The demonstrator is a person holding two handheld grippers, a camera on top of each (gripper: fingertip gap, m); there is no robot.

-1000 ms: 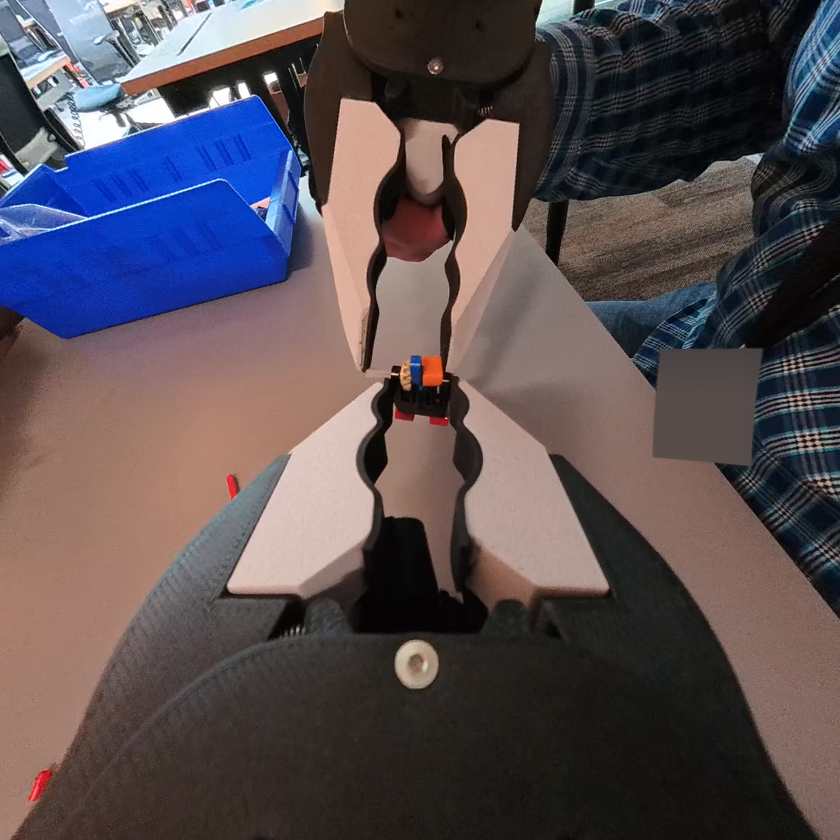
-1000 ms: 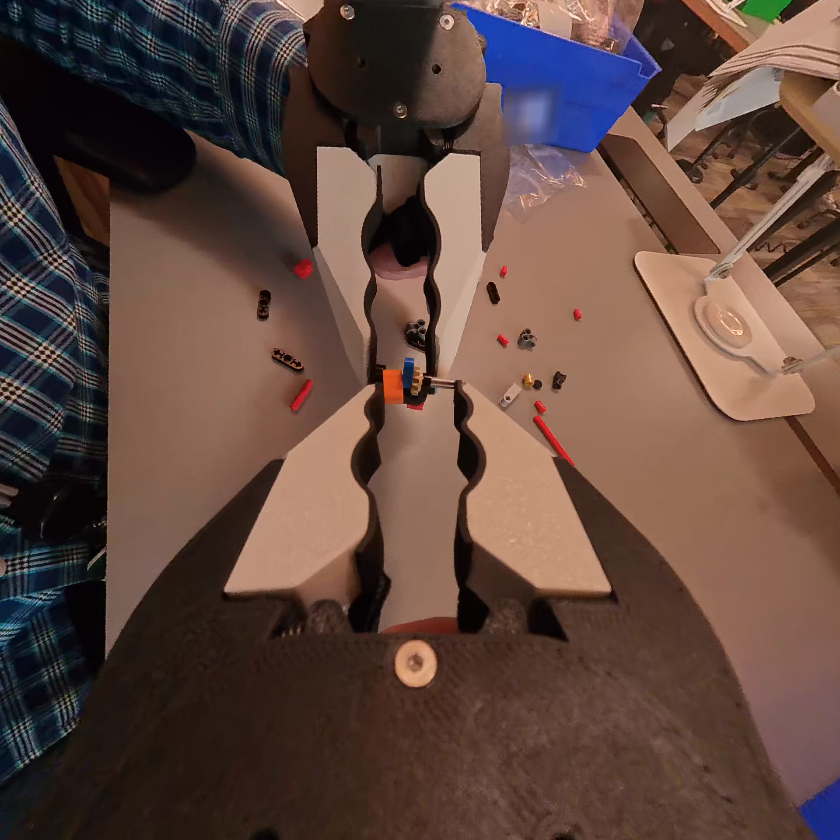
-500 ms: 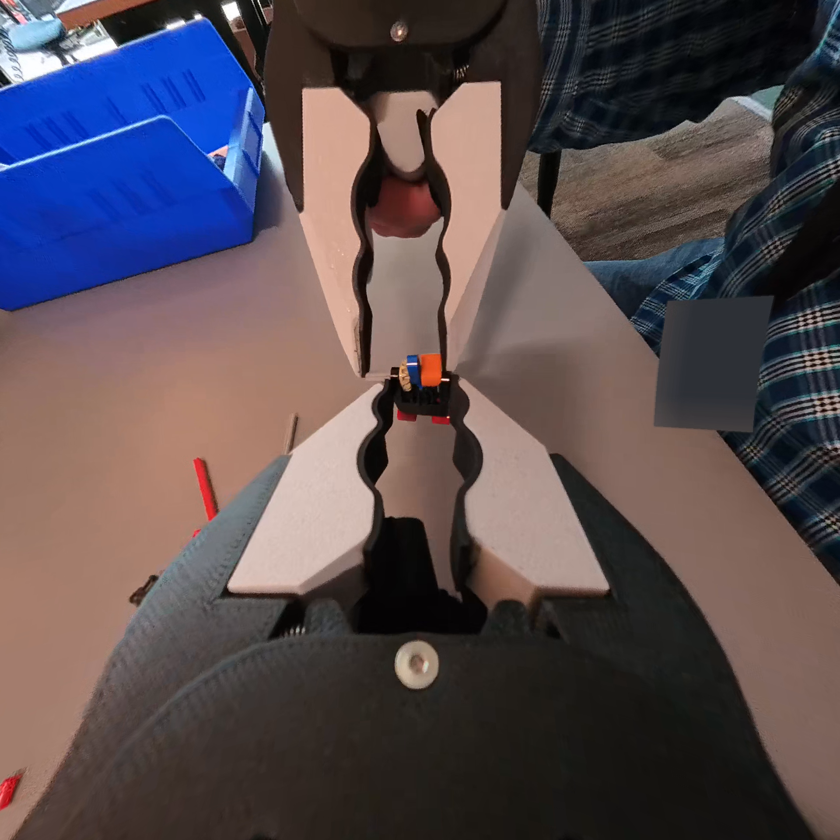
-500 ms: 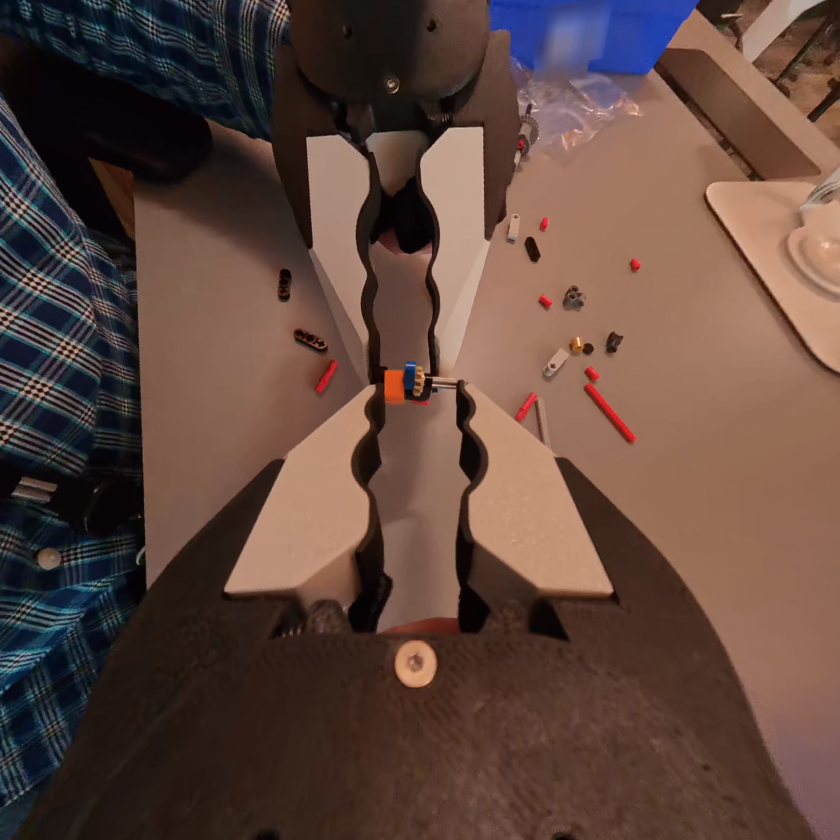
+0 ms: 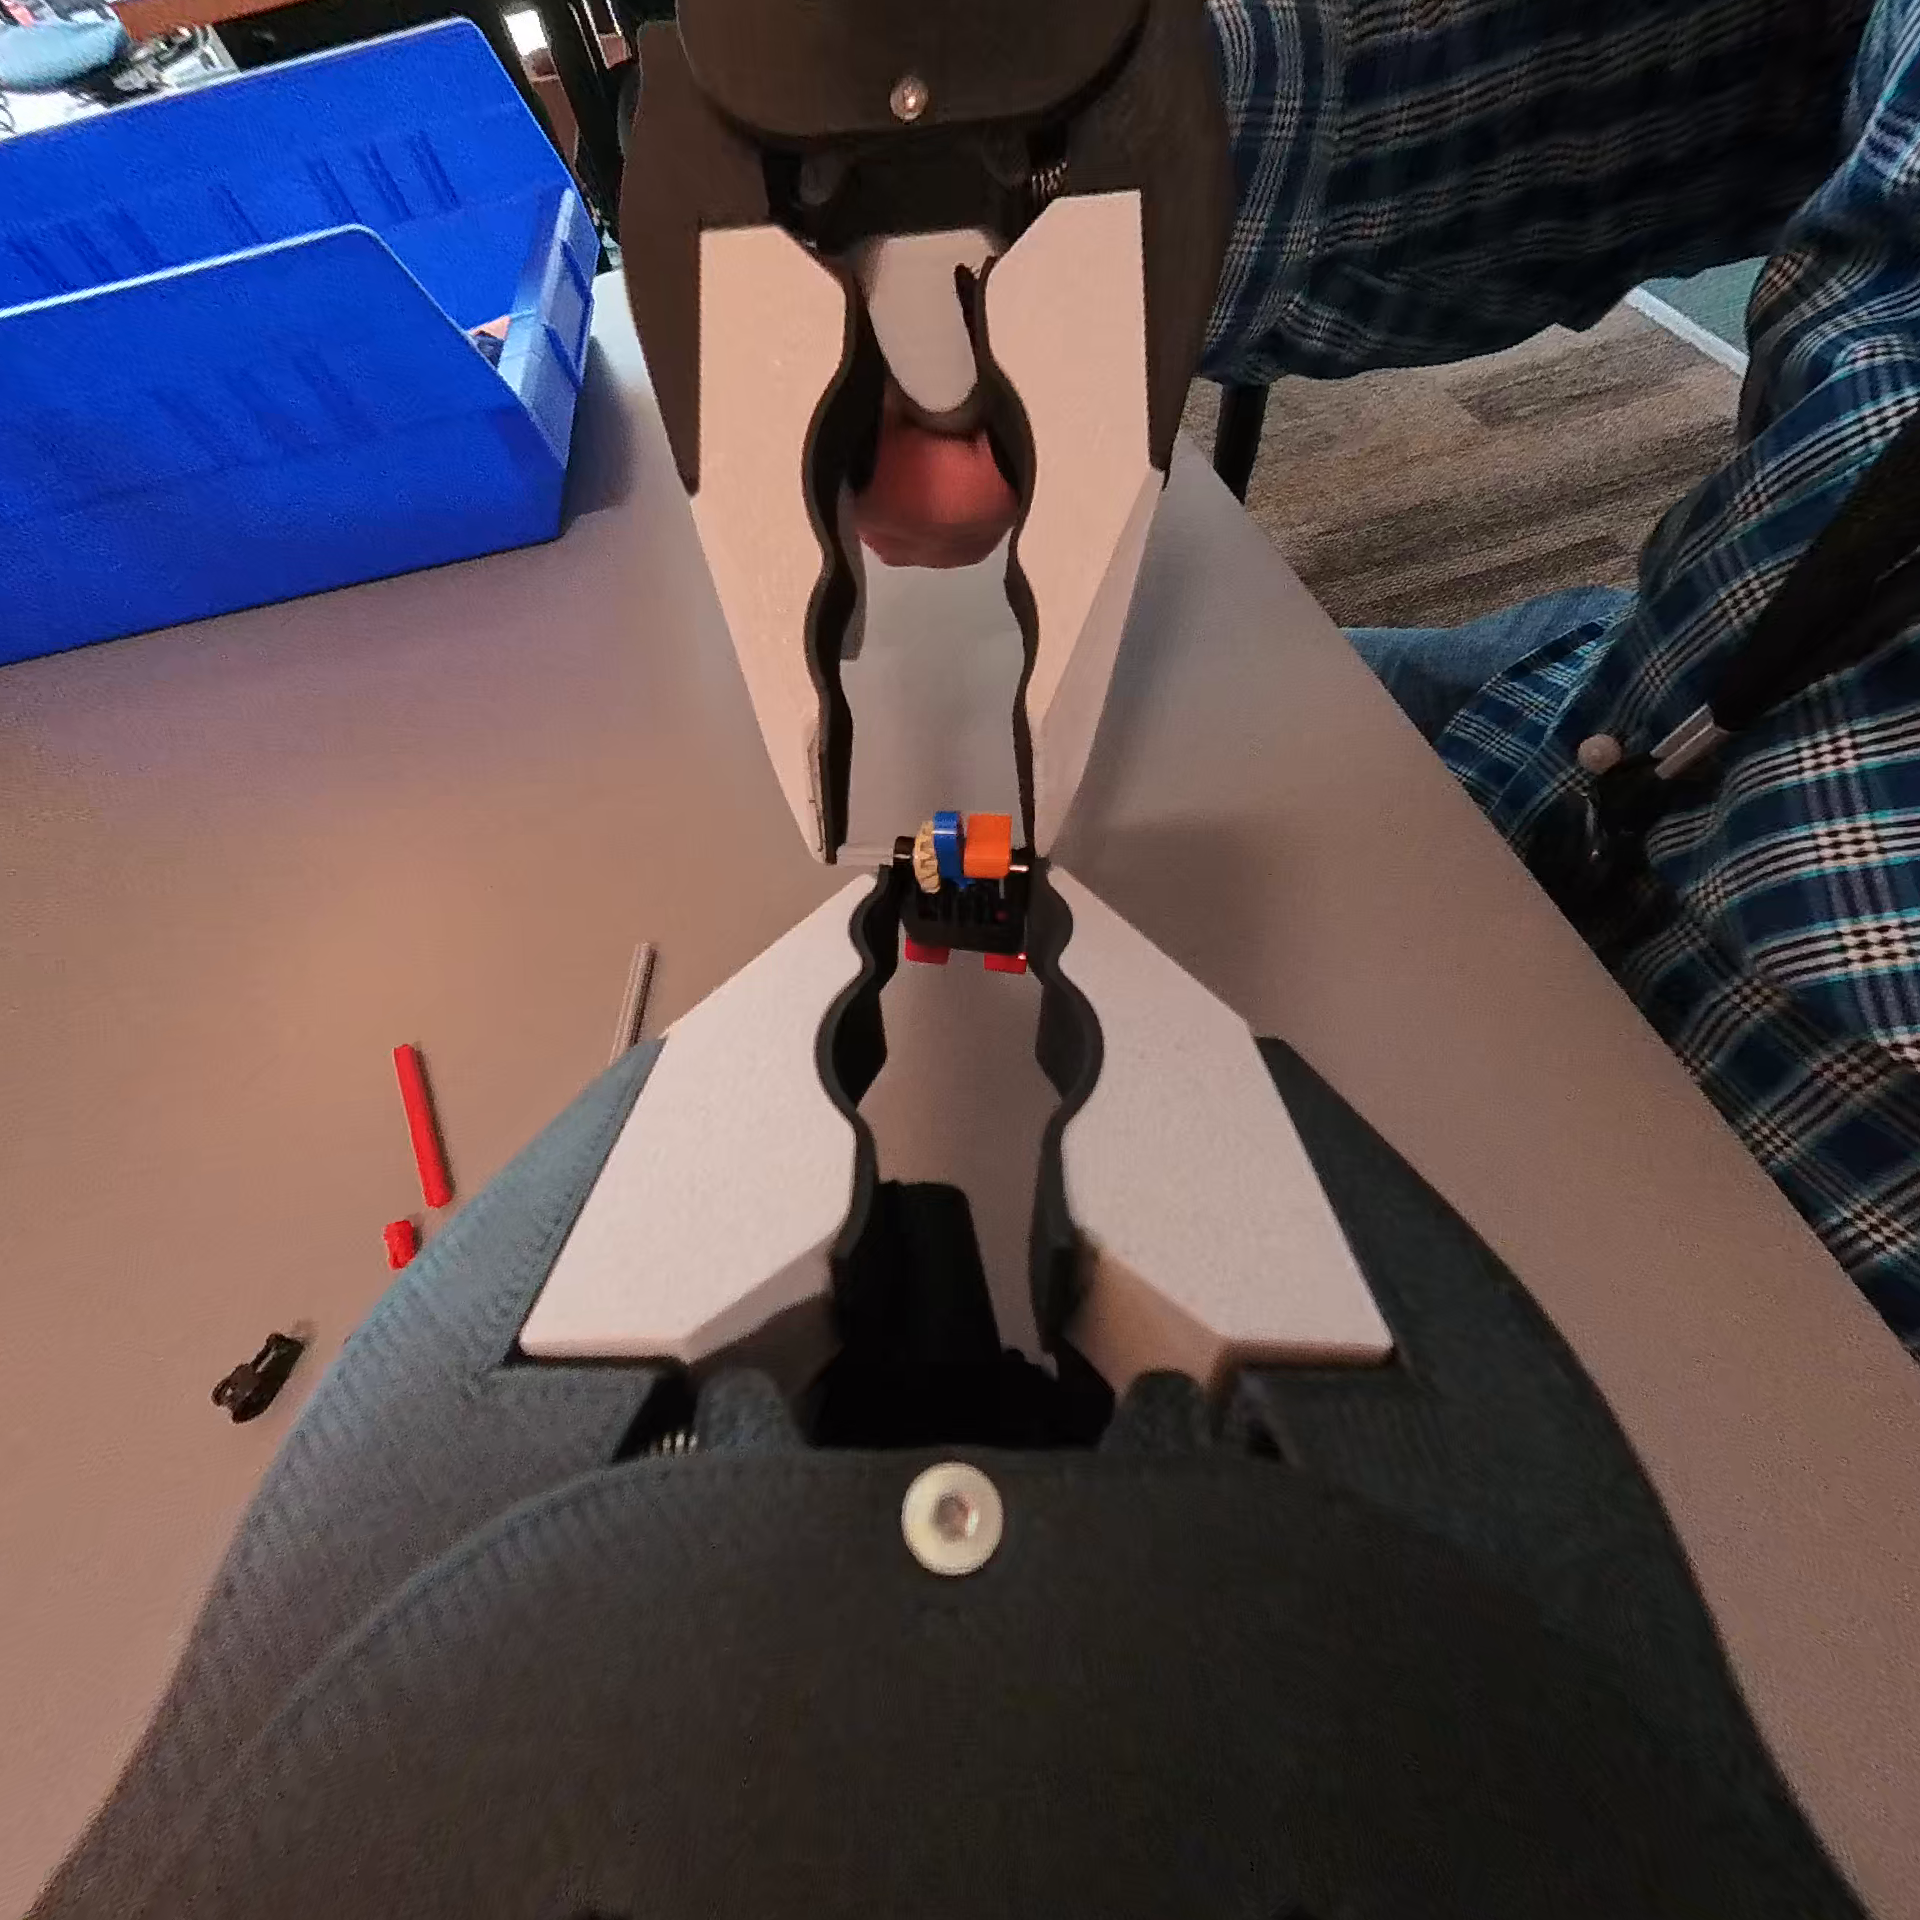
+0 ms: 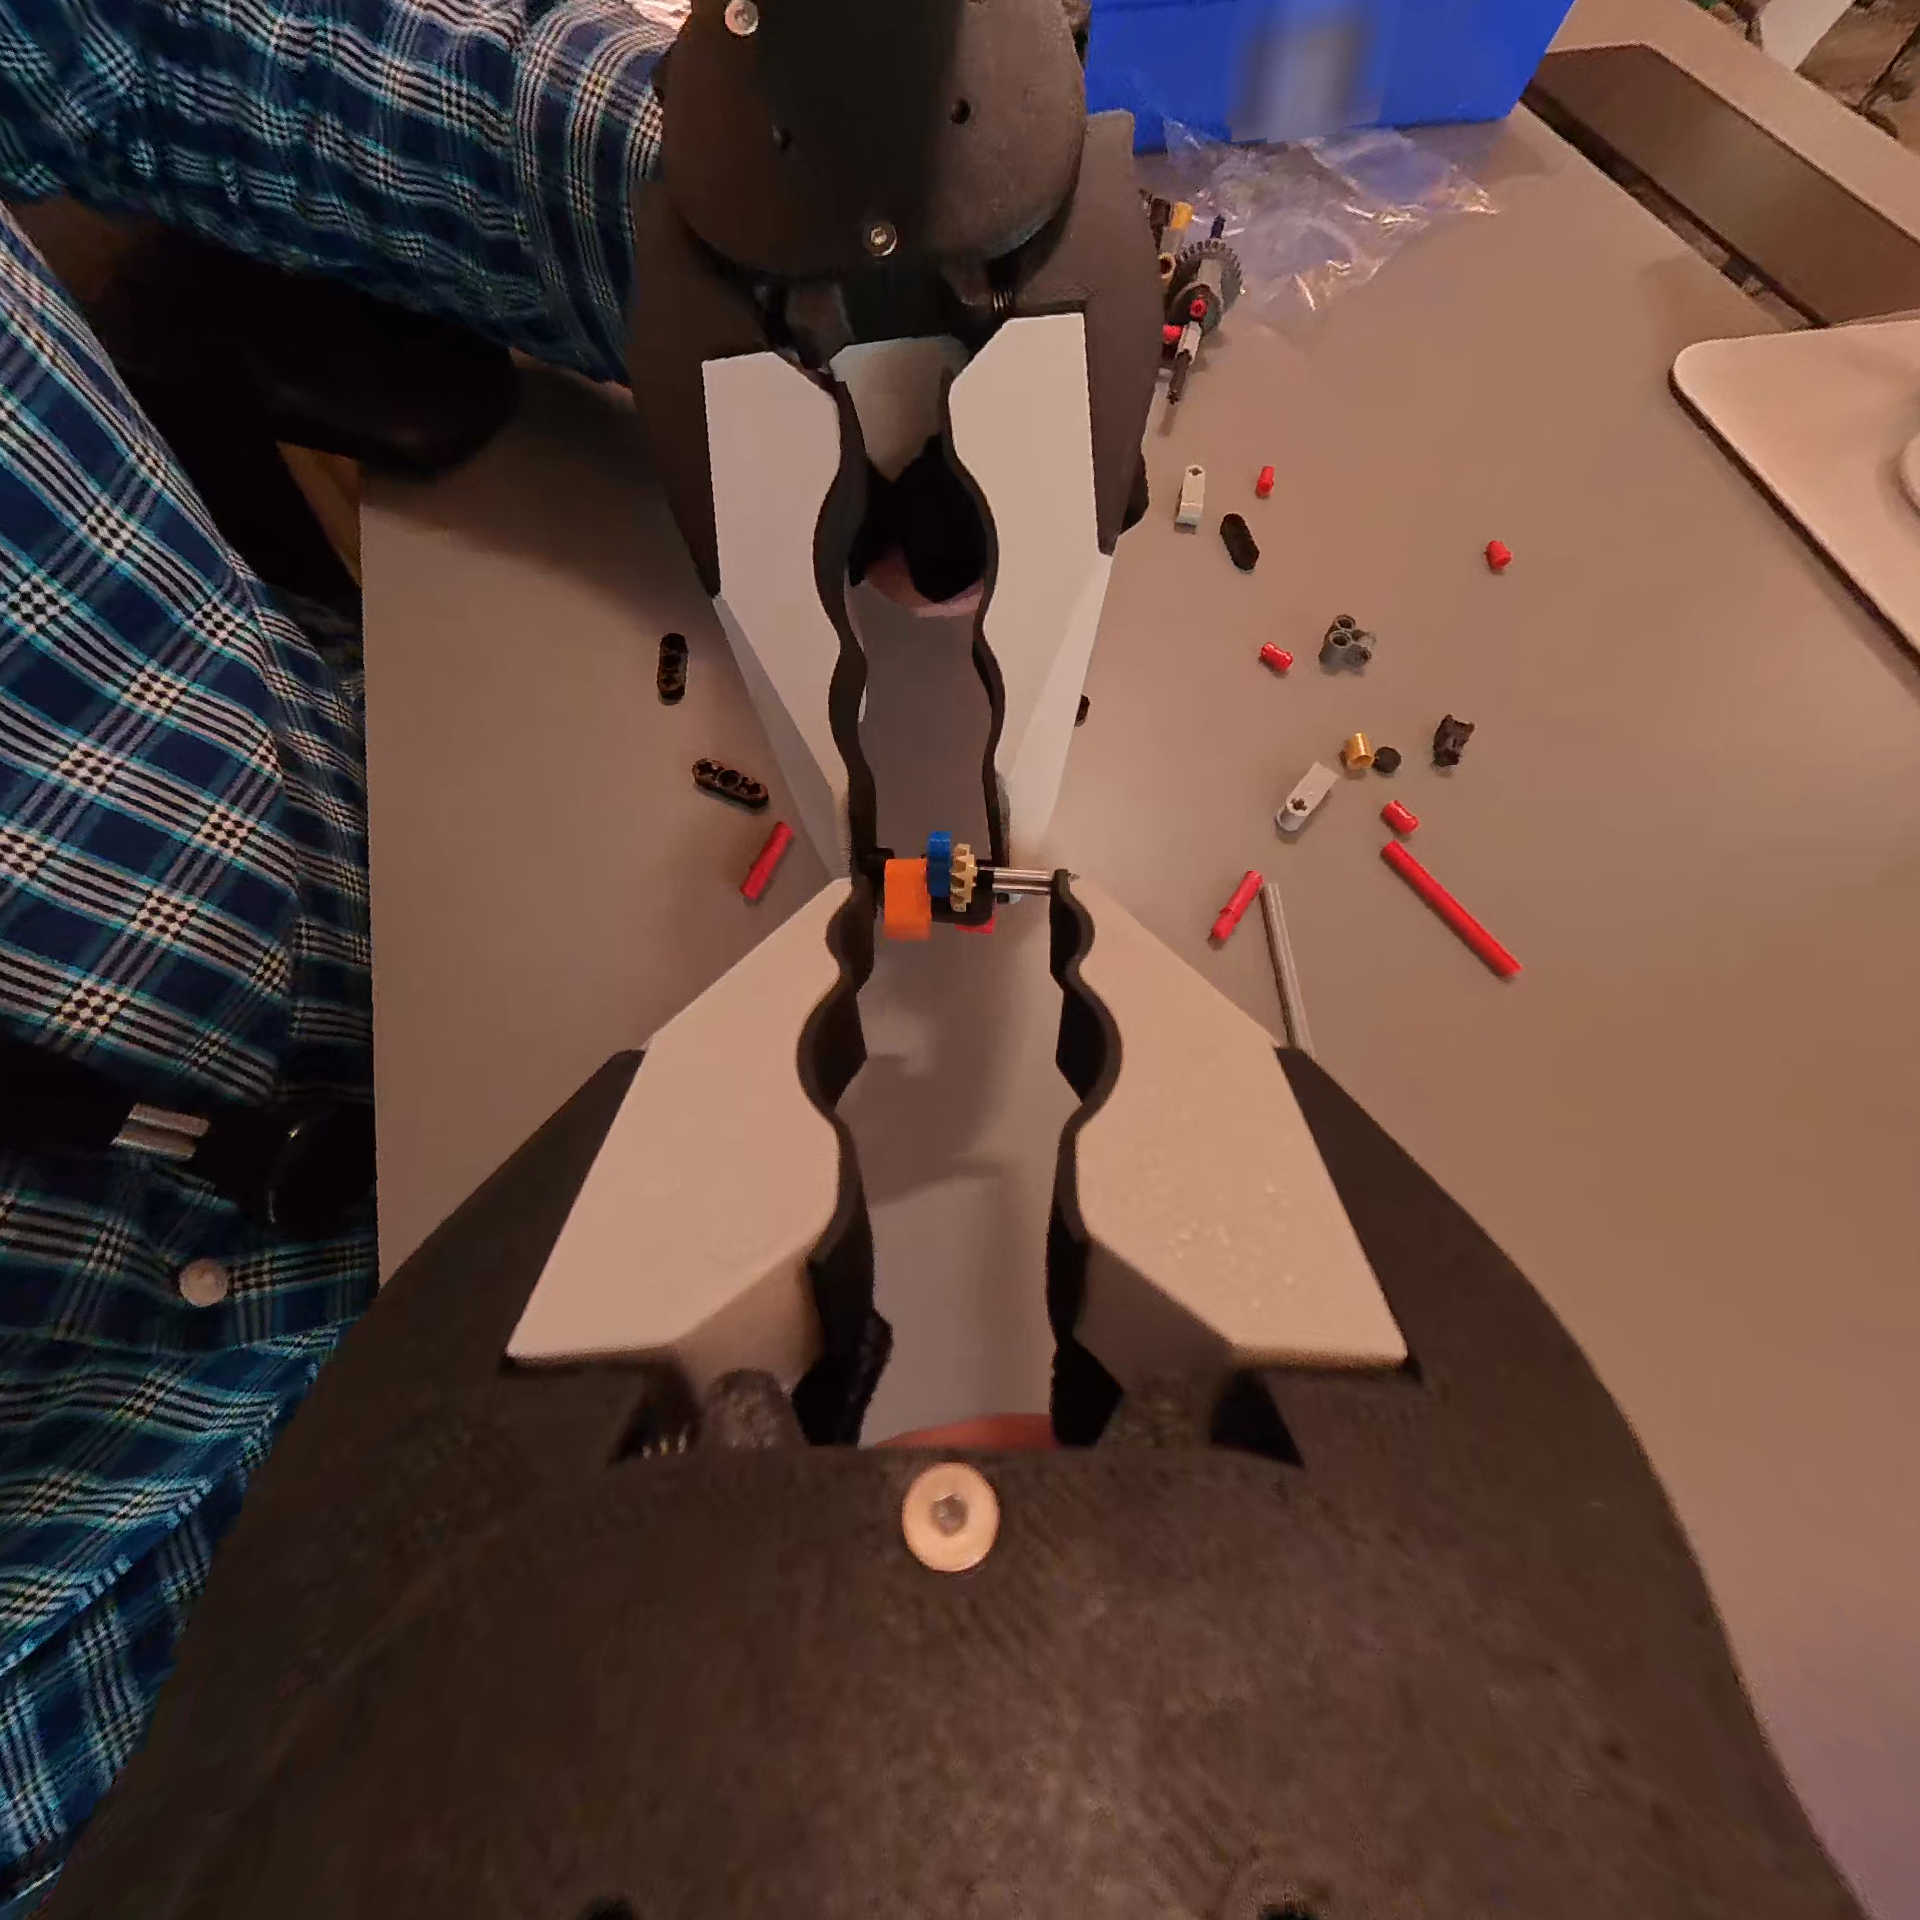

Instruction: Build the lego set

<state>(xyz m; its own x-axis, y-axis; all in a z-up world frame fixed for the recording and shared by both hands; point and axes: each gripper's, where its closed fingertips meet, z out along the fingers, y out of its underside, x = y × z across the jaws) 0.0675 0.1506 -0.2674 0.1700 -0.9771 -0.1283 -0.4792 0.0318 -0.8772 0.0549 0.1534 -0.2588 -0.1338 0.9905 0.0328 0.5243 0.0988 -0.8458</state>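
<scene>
We have both grippers meeting tip to tip mid-frame on one small lego assembly [image 5: 961, 896], held above the grey table [image 5: 312, 831]. Left gripper [image 5: 961, 914] is pinching its black base, red bits poking out below; its fingers [image 5: 727, 1174] hide the sides of the base. Right gripper [image 6: 956, 894] is pinching the ends of the grey axle [image 6: 1023, 881] that carries the orange block [image 6: 904, 899], blue piece and tan gear; in the left wrist view the axle tips are barely visible. What's under the black base is hard to make out. Each gripper body fills the lower half of its own frame, hiding the table beneath. Loose parts sit right of centre in the right wrist view: long red rod [image 6: 1449, 923], grey rod [image 6: 1283, 961], short red pins, dark connectors, too small to tell apart. Blue bin [image 5: 260, 343] upper left in the left wrist view, cut off by the frame. Table edge [image 5: 1455, 831] runs close along the right there, plaid sleeve [image 5: 1507, 177] just beyond. Open tabletop centre left of that view.
</scene>
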